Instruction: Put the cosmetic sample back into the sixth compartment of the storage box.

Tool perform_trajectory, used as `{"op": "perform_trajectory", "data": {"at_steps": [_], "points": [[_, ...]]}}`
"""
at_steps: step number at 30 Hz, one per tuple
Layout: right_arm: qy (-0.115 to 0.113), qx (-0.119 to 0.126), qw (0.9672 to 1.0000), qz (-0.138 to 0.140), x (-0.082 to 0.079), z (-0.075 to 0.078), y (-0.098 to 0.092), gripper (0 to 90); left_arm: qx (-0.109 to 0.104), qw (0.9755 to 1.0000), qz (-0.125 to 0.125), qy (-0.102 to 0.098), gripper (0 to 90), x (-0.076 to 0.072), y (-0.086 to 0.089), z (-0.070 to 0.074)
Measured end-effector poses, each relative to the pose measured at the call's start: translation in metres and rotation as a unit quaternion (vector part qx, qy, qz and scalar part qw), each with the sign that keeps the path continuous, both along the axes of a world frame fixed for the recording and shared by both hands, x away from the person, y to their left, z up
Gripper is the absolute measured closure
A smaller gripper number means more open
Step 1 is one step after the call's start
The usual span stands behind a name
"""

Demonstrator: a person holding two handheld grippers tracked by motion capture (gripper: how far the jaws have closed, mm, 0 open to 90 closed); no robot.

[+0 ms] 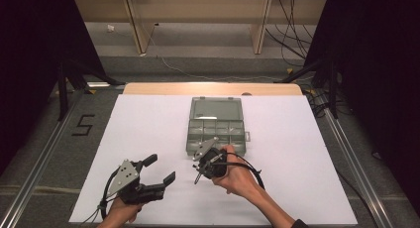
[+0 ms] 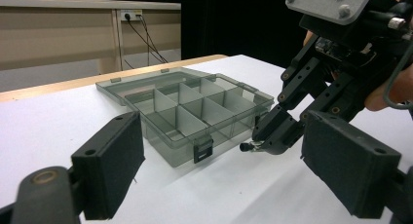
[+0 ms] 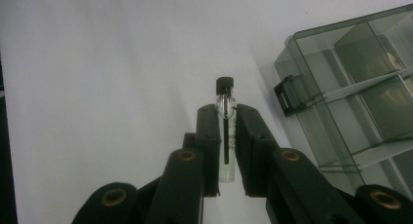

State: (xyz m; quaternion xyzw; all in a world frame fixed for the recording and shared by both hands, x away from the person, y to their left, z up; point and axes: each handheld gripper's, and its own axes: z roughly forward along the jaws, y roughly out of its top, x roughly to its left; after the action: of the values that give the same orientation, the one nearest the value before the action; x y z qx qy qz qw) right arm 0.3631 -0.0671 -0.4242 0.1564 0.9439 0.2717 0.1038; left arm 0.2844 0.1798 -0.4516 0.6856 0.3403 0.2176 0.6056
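Vial (image 3: 226, 131), small and clear with a black cap, sits clamped between the two jaws of the right gripper (image 3: 226, 136), its capped end poking out past the jaw tips and a dark line running down its length. In the left gripper view the same vial (image 2: 249, 146) shows as a short stub at the tip of the right gripper (image 2: 272, 134), low over the white table (image 2: 48, 121). The right hand (image 1: 237, 176) holds that gripper (image 1: 200, 173) just in front of the organizer box (image 1: 216, 134), whose near wall stands off to the right of the jaws, close but not touching the vial.

That grey see-through box lies open with its lid (image 1: 216, 109) folded flat on the far side, and its dividers split it into compartments. A black latch (image 3: 287, 95) hangs on the front wall nearest the right gripper.

The left gripper (image 1: 161, 171) has its jaws spread wide with nothing between them, its padded fingers (image 2: 114, 165) framing the box and the other gripper ahead of it. The left hand (image 1: 119, 210) grips it from behind.
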Motion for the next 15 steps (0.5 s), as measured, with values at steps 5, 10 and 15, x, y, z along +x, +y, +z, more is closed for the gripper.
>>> {"op": "perform_trajectory", "data": {"at_steps": [5, 10, 15], "points": [[0.0, 0.004, 1.0, -0.007, 0.0024, 0.0009, -0.0023, 80.9, -0.001, 1.0, 0.0, 0.0, 15.0, 0.0001, -0.0001, -0.0001], [-0.001, 0.01, 0.9998, -0.016, 0.0061, 0.0021, -0.0057, 80.9, -0.001, 1.0, 0.0, 0.0, 15.0, 0.0002, -0.0001, -0.0001], [-0.002, 0.015, 0.9996, -0.022, 0.0093, 0.0023, -0.0079, 81.0, -0.001, 1.0, 0.0, 0.0, 15.0, 0.0001, 0.0, -0.0001]]}}
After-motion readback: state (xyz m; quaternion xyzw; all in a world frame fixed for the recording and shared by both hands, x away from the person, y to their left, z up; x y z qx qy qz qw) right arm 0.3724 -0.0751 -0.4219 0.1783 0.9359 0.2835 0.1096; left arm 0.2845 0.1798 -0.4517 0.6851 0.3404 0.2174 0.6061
